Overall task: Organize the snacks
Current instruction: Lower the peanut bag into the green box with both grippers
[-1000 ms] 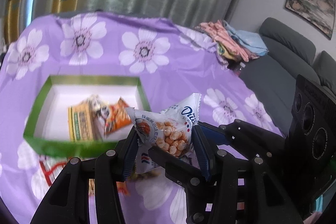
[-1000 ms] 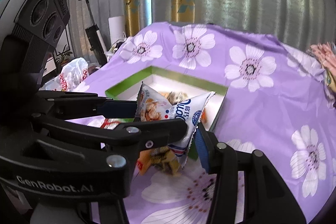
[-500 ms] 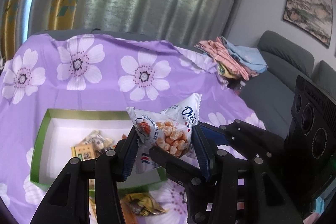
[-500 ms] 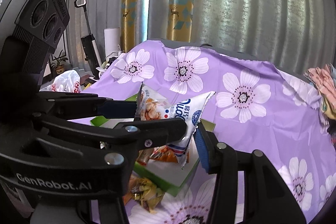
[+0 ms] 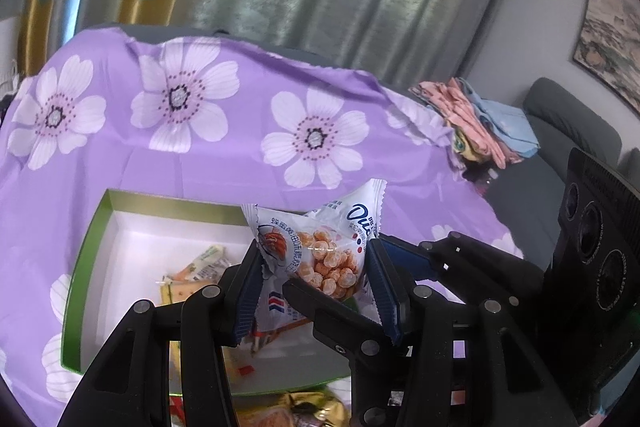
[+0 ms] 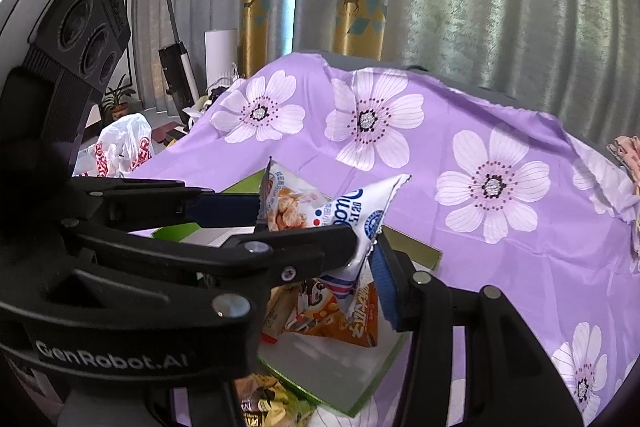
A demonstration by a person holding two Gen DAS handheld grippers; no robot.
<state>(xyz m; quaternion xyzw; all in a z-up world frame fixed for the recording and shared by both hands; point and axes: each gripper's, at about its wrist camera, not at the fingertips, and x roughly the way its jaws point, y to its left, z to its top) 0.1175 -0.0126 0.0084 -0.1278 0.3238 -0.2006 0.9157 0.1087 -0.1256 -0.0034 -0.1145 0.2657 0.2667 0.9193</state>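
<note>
Both your grippers are pinching the same white snack bag (image 5: 320, 247). Left gripper (image 5: 316, 283) has its blue ribbed pads pressed on either side of the bag's lower half, w/ the puffy top and crimped edges sticking up above the fingertips. Right gripper (image 6: 320, 231) clamps it too; from the right wrist view the bag (image 6: 328, 215) sits b/w one long finger and the short blue pad (image 6: 386, 279).

Bag hangs right over the green box (image 5: 84, 267), which sits on the purple flowered cloth (image 5: 200, 147). Inside the box you've got a few other packets (image 5: 200, 267), and an orange one (image 6: 352, 319) shows in the right view.

Hard to see: the near part of the box is blocked by your gripper bodies, and a gold-ish wrapper (image 5: 304, 407) outside the box is cut off at the bottom edge. Can't read the bag's print properly, just round tan puffs pictured on the front.

Bag looks like glossy plastic film, box is thin cardboard w/ white inside, cloth is smooth w/ fold creases.
</note>
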